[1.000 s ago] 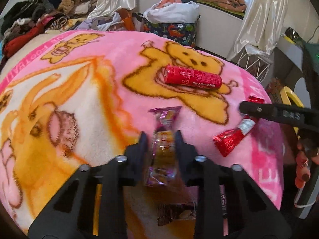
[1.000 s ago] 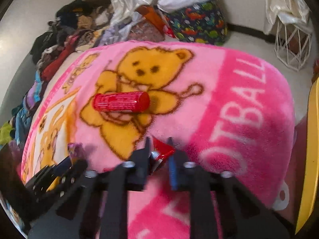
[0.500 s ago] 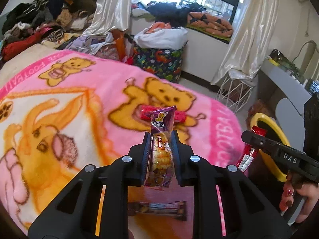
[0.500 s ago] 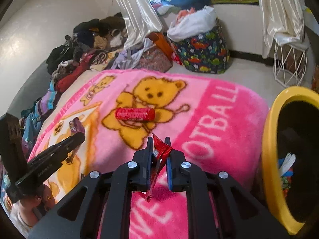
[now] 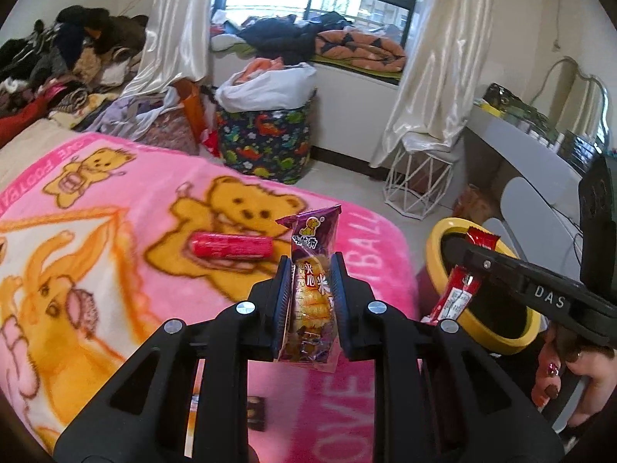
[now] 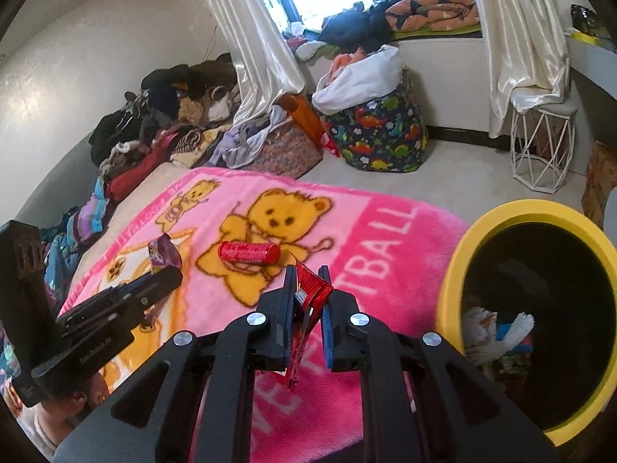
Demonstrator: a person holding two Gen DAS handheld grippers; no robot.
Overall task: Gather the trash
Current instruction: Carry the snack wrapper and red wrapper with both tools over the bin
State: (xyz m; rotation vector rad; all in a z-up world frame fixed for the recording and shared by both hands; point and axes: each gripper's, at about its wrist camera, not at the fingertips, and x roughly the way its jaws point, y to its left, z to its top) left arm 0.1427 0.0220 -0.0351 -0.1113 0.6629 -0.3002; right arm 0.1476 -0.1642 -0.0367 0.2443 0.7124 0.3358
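1. Blanket [image 5: 115, 239]: pink, teddy-bear print, spread over the bed. A second ago both tools were down at its surface; now both are lifted clear of it and the view takes in the window and floor.
2. Bin [image 6: 455, 270]: yellow rim, dark inside, standing on the floor just beside the blanket's edge. It already holds some white and coloured scraps. It was out of the right camera's view a second ago and now fills that view's right side.
3. Left gripper [image 5: 308, 281]: fingers clamped on a purple snack packet [image 5: 312, 270], held upright above the blanket. The packet lay flat on the blanket a second ago; it is now off it.
4. Right gripper [image 6: 306, 301]: fingers pressed together on a red wrapper [image 6: 308, 289], which hangs below them. From the left camera the wrapper sits in front of the bin's mouth; whether it is truly over the opening I cannot tell.
5. Red tube [image 5: 231, 247]: lies on its side on the bear print, untouched.
6. Dark wrapper [image 5: 256, 416]: partly hidden under the left tool, on the blanket's near edge.
7. Judgement: two pieces lifted, none dropped yet. Next call is release over the bin, right side first. Two pieces remain on the blanket.
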